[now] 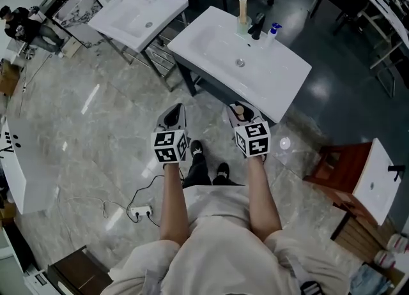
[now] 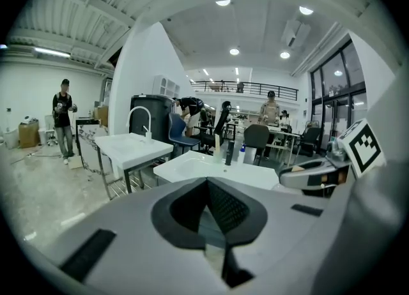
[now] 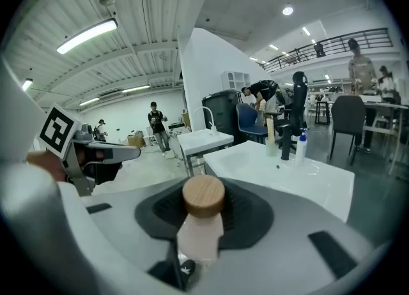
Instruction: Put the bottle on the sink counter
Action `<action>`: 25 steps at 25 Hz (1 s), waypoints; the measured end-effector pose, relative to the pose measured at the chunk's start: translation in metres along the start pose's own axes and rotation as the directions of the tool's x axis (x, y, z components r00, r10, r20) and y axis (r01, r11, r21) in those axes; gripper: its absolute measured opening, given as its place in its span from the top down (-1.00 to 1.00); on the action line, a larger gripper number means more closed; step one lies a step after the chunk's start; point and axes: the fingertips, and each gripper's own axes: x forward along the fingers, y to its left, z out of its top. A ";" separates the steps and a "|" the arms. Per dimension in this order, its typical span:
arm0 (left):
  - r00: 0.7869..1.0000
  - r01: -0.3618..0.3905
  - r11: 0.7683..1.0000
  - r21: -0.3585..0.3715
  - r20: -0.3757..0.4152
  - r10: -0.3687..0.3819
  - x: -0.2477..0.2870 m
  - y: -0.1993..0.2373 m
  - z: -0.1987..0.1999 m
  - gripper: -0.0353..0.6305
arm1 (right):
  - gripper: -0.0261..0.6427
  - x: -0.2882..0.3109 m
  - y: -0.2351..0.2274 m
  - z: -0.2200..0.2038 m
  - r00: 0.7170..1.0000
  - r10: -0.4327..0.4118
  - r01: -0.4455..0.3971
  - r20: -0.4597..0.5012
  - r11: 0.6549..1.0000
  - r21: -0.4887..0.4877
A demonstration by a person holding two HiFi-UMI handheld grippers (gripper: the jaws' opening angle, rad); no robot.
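The bottle [image 3: 202,223], pale-bodied with a round wooden cap, stands upright between the jaws of the right tongs [image 1: 243,118], just short of the near edge of the white sink table [image 1: 281,76] and not yet over it. It seems to be carried cap-up and gripped around the body so it can be set down on its base without tipping. The right tongs are partly closed, their ribbed pads pressing on the bottle's sides below the cap. The left tongs [image 2: 208,204] hang level with them, a little farther out from the sink table's near corner, with jaws brought together and nothing between them; they appear to be kept back simply to leave the way free. At the far side of the sink table stand a black faucet [image 1: 257,25], a pump bottle [image 1: 273,32] with a blue top and a tall pale holder [image 1: 243,16], so the bare rim on the near side looks like the easier landing spot.
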 end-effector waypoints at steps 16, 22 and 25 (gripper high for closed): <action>0.998 0.040 0.999 -0.005 0.041 -0.039 0.087 0.050 0.036 0.88 | 0.60 0.091 -0.029 0.035 1.000 -0.018 0.018 -0.015 1.000 -0.018; 0.997 0.064 0.998 -0.011 0.045 -0.063 0.127 0.087 0.057 0.88 | 0.60 0.140 -0.037 0.063 0.999 -0.039 0.039 -0.017 0.999 -0.016; 0.996 0.083 0.997 -0.009 0.035 -0.082 0.142 0.106 0.061 0.88 | 0.60 0.163 -0.036 0.070 0.998 -0.049 0.048 -0.036 0.999 -0.018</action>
